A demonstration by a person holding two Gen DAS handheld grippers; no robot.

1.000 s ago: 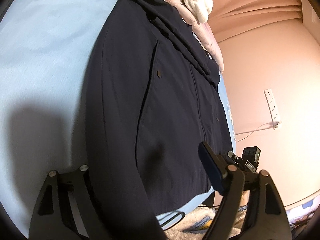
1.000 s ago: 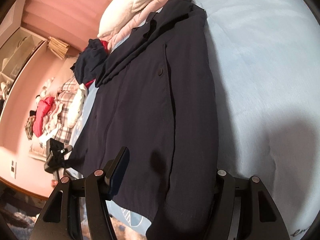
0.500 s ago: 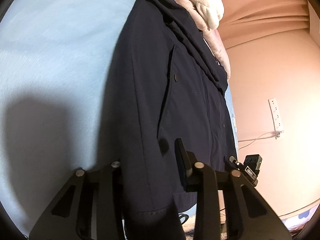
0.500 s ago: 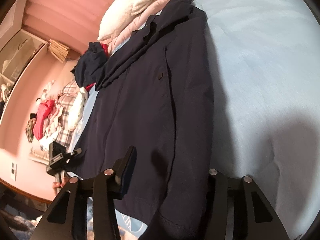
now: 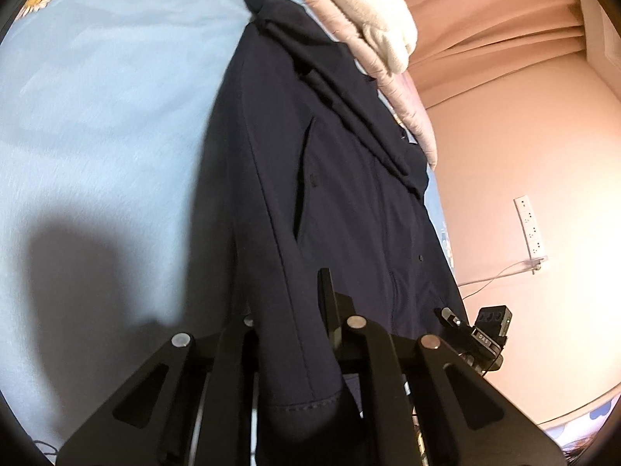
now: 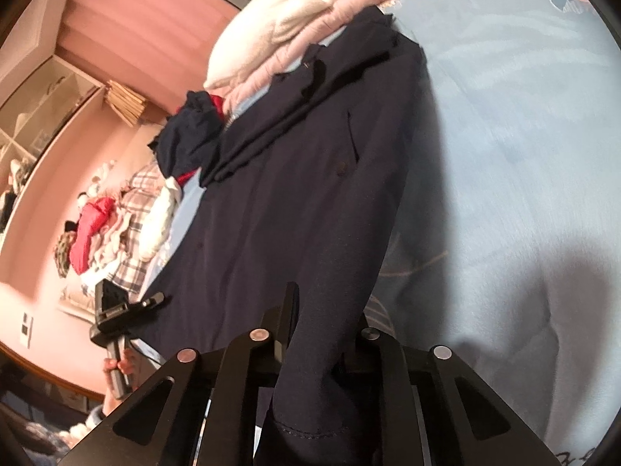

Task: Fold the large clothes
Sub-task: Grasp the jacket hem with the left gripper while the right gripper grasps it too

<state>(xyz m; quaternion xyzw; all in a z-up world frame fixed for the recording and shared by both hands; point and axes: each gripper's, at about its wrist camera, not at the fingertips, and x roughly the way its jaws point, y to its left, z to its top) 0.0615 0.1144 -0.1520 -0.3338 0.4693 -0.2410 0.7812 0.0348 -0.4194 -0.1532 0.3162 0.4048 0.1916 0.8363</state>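
Note:
A dark navy jacket (image 5: 349, 194) lies front-up, lengthwise on a light blue bedsheet (image 5: 97, 136). In the left wrist view its near sleeve runs down between the fingers of my left gripper (image 5: 289, 322). The jaws are closing and pinch the sleeve just above the cuff. In the right wrist view the jacket (image 6: 291, 194) stretches away, and my right gripper (image 6: 324, 326) is closing on the other sleeve, with fabric filling the gap. Each view shows the other gripper small at the jacket's far hem: the right gripper (image 5: 481, 334) and the left gripper (image 6: 120, 306).
A white pillow (image 6: 271, 27) and a pink quilt (image 5: 392, 89) lie at the collar end. A clothes pile (image 6: 116, 225) and a dark garment (image 6: 190, 136) sit left of the jacket. The pink wall carries a socket strip (image 5: 531, 229). A hand (image 6: 116, 365) grips the left tool.
Both pairs of jaws went from wide open to pinched on the sleeves. The sleeve fabric is now gathered between the fingers. Both views have tipped slightly upward.

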